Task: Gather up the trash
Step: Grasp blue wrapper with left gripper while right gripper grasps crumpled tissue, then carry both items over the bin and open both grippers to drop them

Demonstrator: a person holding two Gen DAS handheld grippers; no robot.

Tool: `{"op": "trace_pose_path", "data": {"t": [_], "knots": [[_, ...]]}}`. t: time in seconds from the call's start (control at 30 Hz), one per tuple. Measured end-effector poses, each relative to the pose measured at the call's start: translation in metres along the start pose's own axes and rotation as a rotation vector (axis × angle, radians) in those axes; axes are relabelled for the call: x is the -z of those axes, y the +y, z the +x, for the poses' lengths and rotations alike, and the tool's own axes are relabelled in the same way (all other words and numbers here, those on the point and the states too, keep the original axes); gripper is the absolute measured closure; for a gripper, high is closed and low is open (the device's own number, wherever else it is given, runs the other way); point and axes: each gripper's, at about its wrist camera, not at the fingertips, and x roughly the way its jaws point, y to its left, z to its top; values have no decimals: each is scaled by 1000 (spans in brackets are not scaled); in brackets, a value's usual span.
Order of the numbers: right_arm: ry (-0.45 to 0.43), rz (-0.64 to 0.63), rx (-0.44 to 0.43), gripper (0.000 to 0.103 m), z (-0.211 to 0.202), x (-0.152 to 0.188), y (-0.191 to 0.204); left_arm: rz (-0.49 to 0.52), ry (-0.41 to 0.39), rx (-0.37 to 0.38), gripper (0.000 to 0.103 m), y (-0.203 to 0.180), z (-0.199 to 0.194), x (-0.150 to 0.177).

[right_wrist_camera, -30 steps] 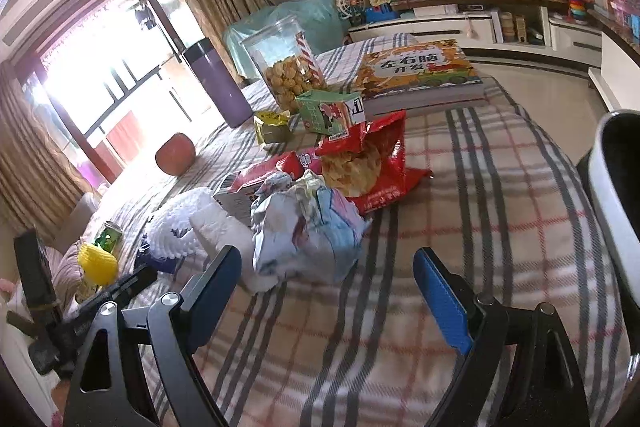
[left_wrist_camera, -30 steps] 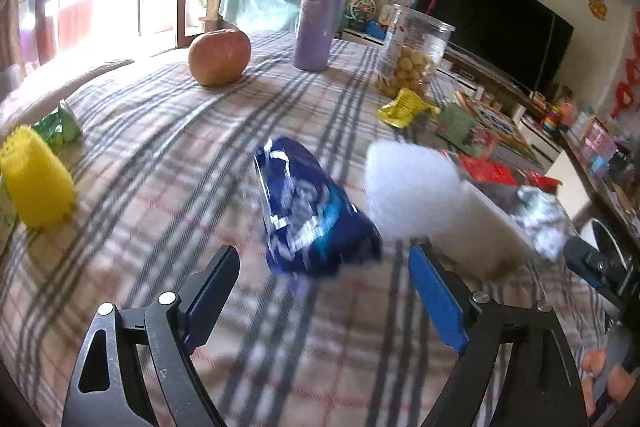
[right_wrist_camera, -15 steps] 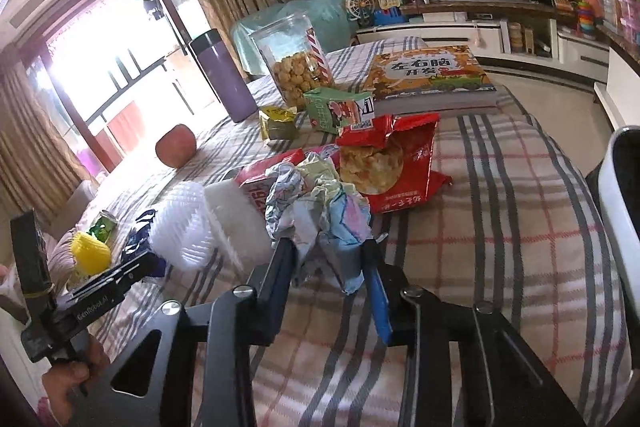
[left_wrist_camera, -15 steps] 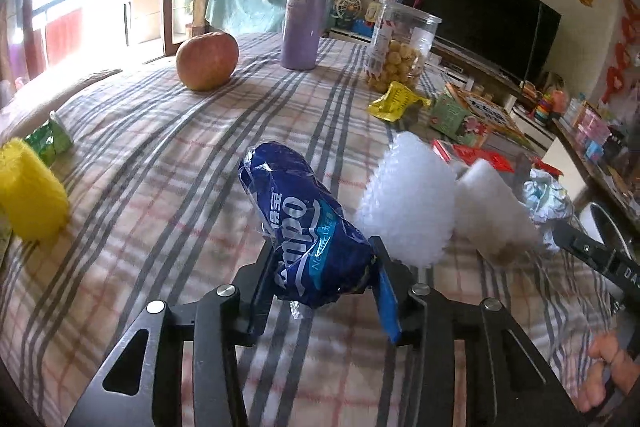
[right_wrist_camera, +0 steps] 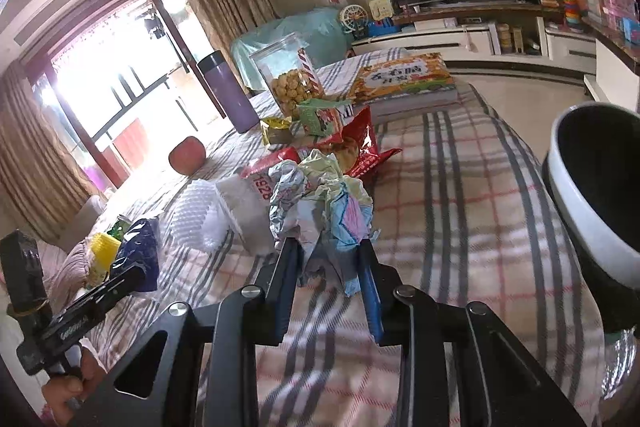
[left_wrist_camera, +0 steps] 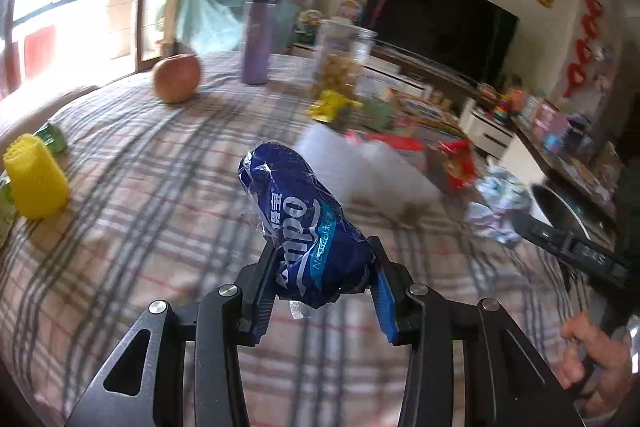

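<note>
My left gripper (left_wrist_camera: 320, 251) is shut on a blue plastic packet (left_wrist_camera: 296, 211), which sticks up and forward from the pads above the plaid cloth. The right gripper (right_wrist_camera: 328, 245) has a wad of crumpled coloured paper (right_wrist_camera: 320, 187) between its fingers; its jaws are closing and the pads press on the wad. A black bin with a white rim (right_wrist_camera: 576, 195) stands off the table's right side, close to the right gripper. In the right wrist view the blue packet (right_wrist_camera: 140, 247) shows at the lower left, beside a hand.
White foam netting (right_wrist_camera: 200, 215) and a red snack bag (right_wrist_camera: 360, 147) lie mid-table. Farther back are an apple (left_wrist_camera: 176, 77), a purple flask (left_wrist_camera: 256, 39), a cookie jar (right_wrist_camera: 292, 79) and a book (right_wrist_camera: 404, 79). A yellow cup (left_wrist_camera: 34, 179) stands at the left.
Both grippers went from wide open to shut, the left on the blue packet and the right on the paper wad. Both items have risen a little off the cloth.
</note>
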Motion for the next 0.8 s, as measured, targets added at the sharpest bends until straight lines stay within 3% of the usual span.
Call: {"op": "trace_pose_path", "data": {"t": [0.3,0.8], "knots": [[-18,35,19,74,-32,7,-21,106,58,135,62,-52,6,8],[-81,113,115,74,-82,15,-68,244,118,269,62,-117,48,-7]]}}
